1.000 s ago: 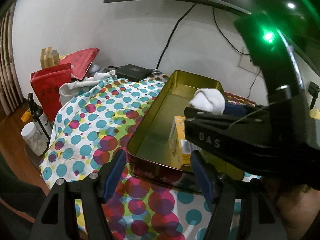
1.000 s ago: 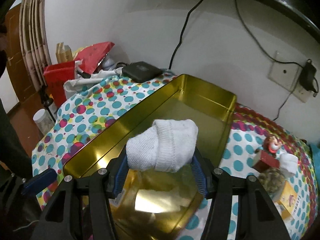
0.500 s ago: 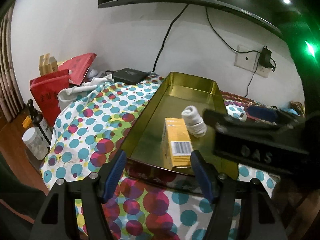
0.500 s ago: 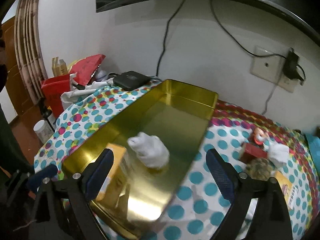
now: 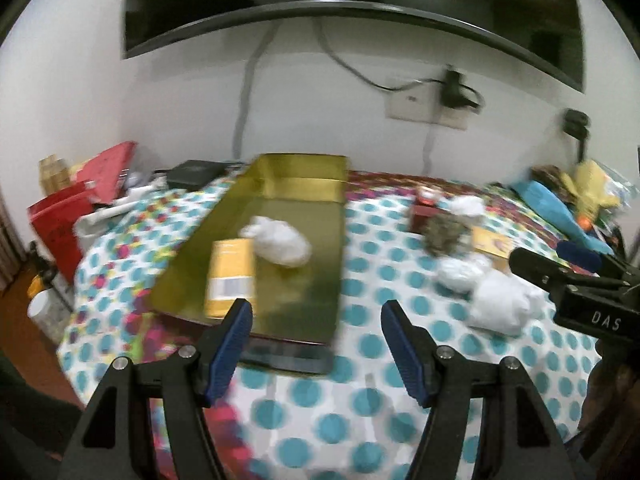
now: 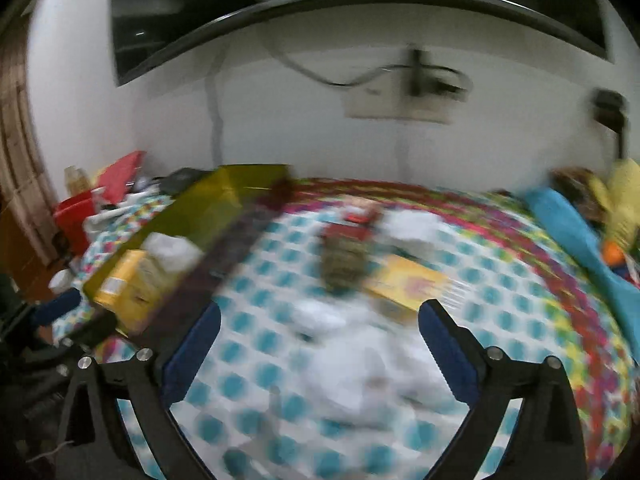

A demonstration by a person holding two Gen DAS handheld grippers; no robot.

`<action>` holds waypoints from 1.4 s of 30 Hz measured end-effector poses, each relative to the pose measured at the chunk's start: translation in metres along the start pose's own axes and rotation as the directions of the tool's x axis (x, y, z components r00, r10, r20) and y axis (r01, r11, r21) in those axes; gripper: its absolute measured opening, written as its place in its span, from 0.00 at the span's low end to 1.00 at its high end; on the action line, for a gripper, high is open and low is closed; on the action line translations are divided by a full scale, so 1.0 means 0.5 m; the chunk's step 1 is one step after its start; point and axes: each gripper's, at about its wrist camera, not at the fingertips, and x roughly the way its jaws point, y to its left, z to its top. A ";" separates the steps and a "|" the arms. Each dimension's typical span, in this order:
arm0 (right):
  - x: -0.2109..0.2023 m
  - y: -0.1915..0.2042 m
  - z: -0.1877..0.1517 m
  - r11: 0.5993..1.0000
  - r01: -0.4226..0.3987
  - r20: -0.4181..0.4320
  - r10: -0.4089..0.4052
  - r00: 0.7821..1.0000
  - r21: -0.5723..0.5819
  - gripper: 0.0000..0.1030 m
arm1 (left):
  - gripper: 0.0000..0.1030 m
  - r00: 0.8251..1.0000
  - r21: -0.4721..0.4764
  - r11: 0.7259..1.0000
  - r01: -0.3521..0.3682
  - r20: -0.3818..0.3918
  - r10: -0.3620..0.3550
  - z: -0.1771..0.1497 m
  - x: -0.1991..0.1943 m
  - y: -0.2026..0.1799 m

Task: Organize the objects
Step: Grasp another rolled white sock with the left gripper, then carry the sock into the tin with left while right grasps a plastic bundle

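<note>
A gold tin tray point(image 5: 320, 300) lies on the spotted cloth and holds a yellow box point(image 5: 230, 276) and a rolled white sock point(image 5: 282, 240). The tray point(image 6: 224, 196), box point(image 6: 128, 280) and sock point(image 6: 172, 248) show blurred at the left of the right wrist view. My left gripper point(image 5: 316, 320) is open and empty just in front of the tray. My right gripper point(image 6: 318, 322) is open and empty above white cloth items point(image 6: 360, 364), to the right of the tray; it shows in the left wrist view point(image 5: 576, 276). More white bundles point(image 5: 496, 300) lie right of the tray.
A yellow flat box point(image 6: 408, 288), a brown lumpy item point(image 5: 444, 232) and a small red box point(image 5: 422, 212) lie right of the tray. Red bags point(image 5: 60, 220) and a black device point(image 5: 194, 172) sit at the back left. A blue item point(image 5: 560, 216) lies far right. The wall is behind.
My right gripper has let go of the white sock into the tray, opened, and swung right over the white cloth items. The left gripper view has also shifted right.
</note>
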 end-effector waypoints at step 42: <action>-0.009 -0.213 -0.156 0.992 0.079 -0.137 -0.065 0.988 0.103 0.97 | 0.37 0.967 0.229 0.943 0.241 -0.144 -0.212 0.001 0.122 -0.260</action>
